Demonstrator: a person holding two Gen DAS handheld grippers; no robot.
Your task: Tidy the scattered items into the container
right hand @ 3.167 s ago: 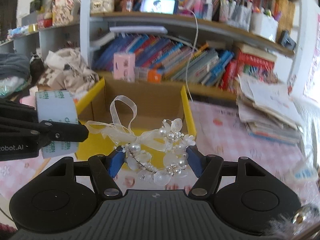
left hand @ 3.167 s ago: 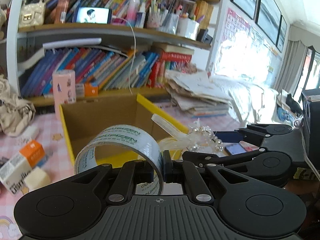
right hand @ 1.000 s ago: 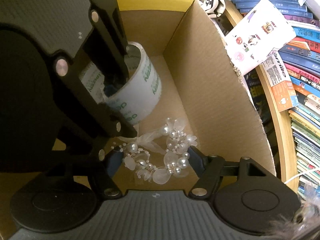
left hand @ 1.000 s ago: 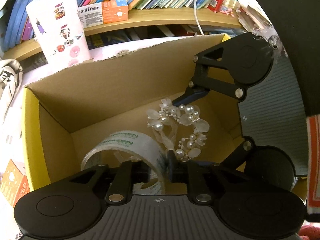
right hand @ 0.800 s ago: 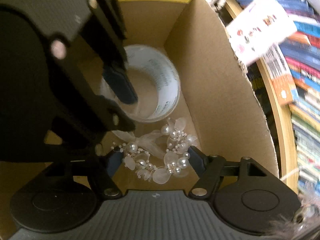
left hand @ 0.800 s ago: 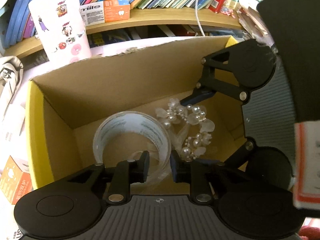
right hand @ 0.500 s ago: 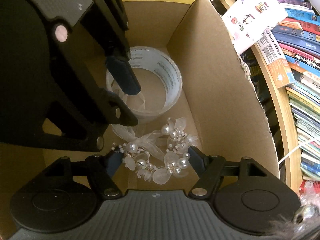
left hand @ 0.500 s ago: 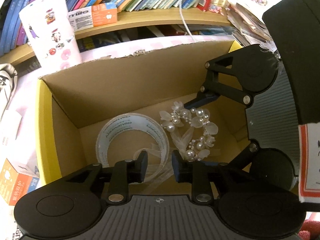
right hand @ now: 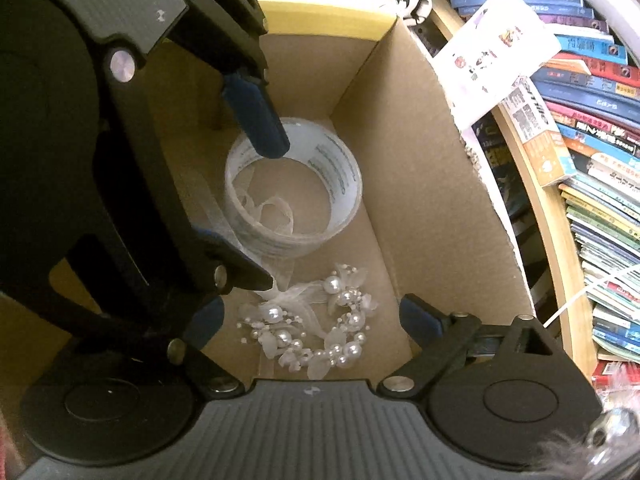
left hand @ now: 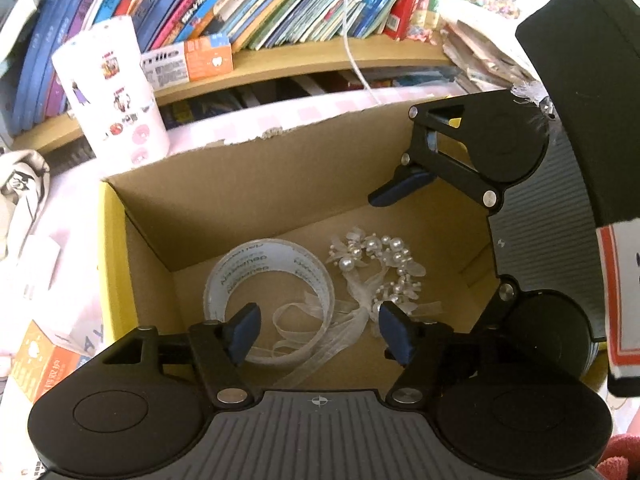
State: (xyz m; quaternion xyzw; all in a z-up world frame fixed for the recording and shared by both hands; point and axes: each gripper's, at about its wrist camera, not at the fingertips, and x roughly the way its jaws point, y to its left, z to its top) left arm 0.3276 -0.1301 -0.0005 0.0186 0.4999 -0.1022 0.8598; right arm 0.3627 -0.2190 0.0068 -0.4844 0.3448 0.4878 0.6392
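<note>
An open cardboard box (left hand: 240, 200) with yellow outer sides fills both views. On its floor a roll of clear tape (left hand: 268, 300) lies flat, and beside it a pearl and ribbon hair garland (left hand: 380, 268), its ribbon trailing through the roll. My left gripper (left hand: 320, 334) hangs above the tape, jaws opening, pads touching nothing. In the right wrist view my right gripper (right hand: 314, 316) hovers over the garland (right hand: 320, 332), jaws opening wide, pads clear of it. The tape (right hand: 340, 184) rests past it, near the box wall (right hand: 420, 160).
Behind the box stand a white sticker-covered cup (left hand: 116, 92) and a shelf of books (left hand: 280, 0). A white cable (left hand: 356, 40) hangs down to the box's far edge. An orange and white carton (left hand: 40, 360) and a cloth bag (left hand: 20, 200) lie to the left.
The left gripper let go of the tape, which fell flat in the box. The right gripper released the garland onto the box floor. Both jaws spread wide and drew back a little.
</note>
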